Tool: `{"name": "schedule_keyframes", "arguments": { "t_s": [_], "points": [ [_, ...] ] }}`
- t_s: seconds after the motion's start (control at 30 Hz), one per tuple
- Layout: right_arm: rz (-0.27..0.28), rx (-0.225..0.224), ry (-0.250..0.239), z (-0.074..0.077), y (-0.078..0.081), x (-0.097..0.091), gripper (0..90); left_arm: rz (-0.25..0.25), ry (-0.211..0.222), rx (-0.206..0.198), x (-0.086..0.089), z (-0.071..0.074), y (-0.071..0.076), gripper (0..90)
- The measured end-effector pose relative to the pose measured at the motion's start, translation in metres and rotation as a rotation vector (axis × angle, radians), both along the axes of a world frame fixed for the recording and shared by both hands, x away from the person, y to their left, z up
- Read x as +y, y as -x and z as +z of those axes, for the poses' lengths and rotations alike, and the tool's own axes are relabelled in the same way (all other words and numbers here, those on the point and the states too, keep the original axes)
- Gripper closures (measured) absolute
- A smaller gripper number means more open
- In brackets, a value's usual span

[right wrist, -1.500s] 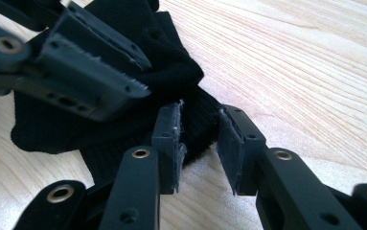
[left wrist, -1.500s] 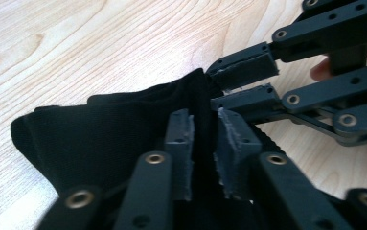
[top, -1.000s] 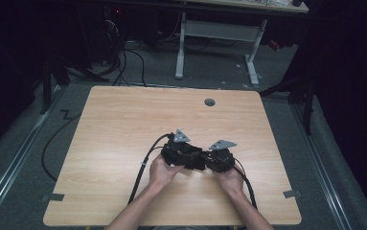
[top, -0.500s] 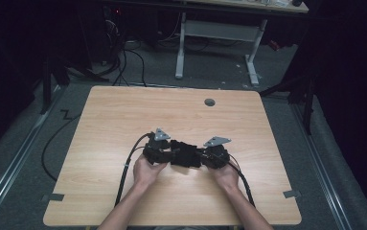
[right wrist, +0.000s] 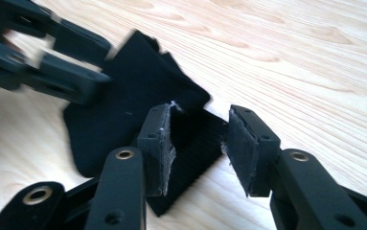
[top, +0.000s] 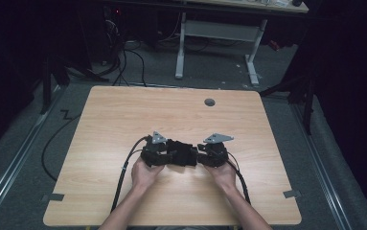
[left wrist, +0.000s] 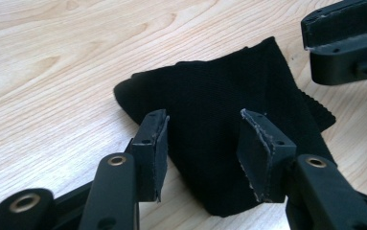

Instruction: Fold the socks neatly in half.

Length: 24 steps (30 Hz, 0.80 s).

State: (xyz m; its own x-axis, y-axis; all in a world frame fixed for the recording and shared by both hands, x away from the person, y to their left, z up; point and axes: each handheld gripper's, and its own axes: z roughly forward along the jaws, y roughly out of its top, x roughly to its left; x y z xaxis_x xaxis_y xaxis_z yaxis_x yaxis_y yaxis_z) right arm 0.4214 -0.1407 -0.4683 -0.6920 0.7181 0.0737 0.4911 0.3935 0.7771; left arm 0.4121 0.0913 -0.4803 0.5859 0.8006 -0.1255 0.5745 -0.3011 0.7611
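The black cloth serves as the landmark: it lies flat on the wooden table, a little toward the person's side of the middle, folded over on itself.

Nearest the person, two forearms come in from the table's near edge, each hand wrapped round a gripper. The left gripper sits at the cloth's left end. In the left gripper view its jaws stand apart over the cloth, one pad near the cloth's edge and the other above its middle; nothing is pinched between them, so it is released. The right gripper sits at the cloth's right end. Its jaws have just been opening; in the right gripper view they straddle a ribbed corner of the cloth with a gap on either side of the fabric, so the grip is let go.

Beyond the cloth, bare tabletop runs to a round grommet near the far edge.
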Motion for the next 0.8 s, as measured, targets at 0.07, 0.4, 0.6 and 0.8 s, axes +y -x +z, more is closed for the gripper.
{"name": "schedule_keyframes", "arguments": {
  "t_s": [0.07,0.4,0.6,0.8],
  "points": [
    [0.008,0.018,-0.011,0.0,0.001,0.004,57.7,-0.003,-0.001,-0.001,-0.002,0.0,0.0,53.9],
    [-0.008,0.057,0.04,-0.01,-0.004,0.018,71.8,-0.019,-0.012,-0.003,-0.008,0.002,0.0,53.9],
    [0.004,-0.017,0.059,-0.004,0.001,0.011,89.9,-0.02,-0.001,-0.033,-0.007,0.009,0.001,54.1],
    [-0.016,-0.033,0.079,-0.002,0.0,0.0,89.9,-0.007,-0.017,-0.032,-0.003,0.009,-0.004,54.2]
  ]
}}
